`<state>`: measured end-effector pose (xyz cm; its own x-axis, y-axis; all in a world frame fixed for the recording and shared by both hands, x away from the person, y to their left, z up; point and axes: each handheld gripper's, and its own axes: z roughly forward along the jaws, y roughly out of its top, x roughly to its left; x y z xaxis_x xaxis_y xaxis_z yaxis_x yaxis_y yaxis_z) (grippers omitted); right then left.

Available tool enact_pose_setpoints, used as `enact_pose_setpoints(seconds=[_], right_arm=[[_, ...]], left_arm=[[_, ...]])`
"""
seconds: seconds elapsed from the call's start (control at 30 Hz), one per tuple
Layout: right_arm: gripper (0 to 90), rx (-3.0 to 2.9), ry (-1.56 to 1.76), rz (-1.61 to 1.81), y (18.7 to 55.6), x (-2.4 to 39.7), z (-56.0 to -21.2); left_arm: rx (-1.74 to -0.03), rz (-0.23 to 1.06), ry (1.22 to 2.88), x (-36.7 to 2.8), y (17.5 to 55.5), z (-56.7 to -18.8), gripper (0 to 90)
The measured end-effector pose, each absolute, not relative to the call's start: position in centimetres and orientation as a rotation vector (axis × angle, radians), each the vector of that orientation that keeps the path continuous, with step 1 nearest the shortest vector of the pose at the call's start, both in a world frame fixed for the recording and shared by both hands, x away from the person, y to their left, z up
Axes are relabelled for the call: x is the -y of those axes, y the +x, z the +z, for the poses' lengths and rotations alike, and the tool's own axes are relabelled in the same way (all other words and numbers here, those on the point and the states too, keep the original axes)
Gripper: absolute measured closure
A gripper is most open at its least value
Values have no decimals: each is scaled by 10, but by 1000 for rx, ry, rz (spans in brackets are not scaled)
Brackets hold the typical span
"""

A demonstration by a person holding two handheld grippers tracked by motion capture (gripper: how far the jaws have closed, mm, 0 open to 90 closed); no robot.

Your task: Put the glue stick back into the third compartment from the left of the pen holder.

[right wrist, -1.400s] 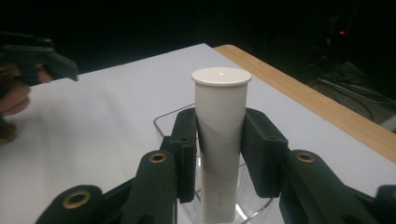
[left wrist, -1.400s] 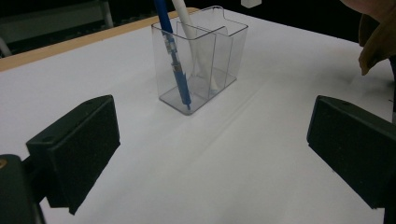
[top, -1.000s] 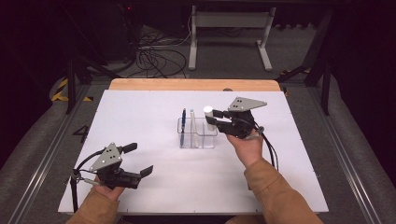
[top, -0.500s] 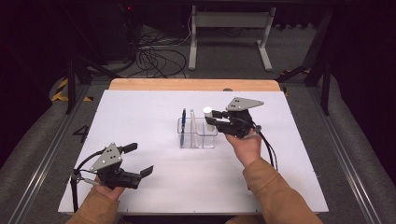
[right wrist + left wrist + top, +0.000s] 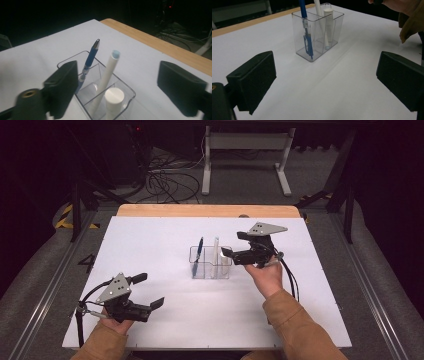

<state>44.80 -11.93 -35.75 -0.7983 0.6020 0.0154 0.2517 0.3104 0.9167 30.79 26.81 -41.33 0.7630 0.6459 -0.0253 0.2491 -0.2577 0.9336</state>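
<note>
Resting low at the near left of the table (image 5: 165,235), the left gripper (image 5: 150,292) sits with its jaws spread wide and nothing between them; from its own view the pads (image 5: 252,80) frame bare white surface, with the clear organizer (image 5: 318,47) well ahead. Farther in, near the table's middle, that organizer (image 5: 210,265) stands upright, divided into compartments. A blue pen (image 5: 199,251) leans in the left one; a long white marker (image 5: 216,251) leans in the next, and a short white cylinder (image 5: 113,98) stands just beside it, close under the right gripper. The right gripper (image 5: 235,245) hovers at the organizer's right edge, its jaws having just opened wide, with nothing pinched between them; the cylinder sits below the gap, apparently let go into its slot. Judged step: releasing and clearing out. To do it well, lift straight up before pulling back, keeping the left pad (image 5: 62,87) off the pen and marker so neither gets tipped or dragged. Organizer is light and could slide if bumped. Beyond lie the wooden table edge (image 5: 200,210) and cables on the floor.
</note>
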Motion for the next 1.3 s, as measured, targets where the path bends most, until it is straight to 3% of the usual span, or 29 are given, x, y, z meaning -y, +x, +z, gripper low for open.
enact_pose_setpoints(seconds=[0.57, 1.3], right_arm=[[63, -2227, 668, 1536, 430, 122, -347], [1, -2221, 561, 1545, 383, 164, -347]], left_arm=[[-697, 447, 1825, -270, 307, -412, 35], [-696, 465, 1818, -273, 300, -410, 33]])
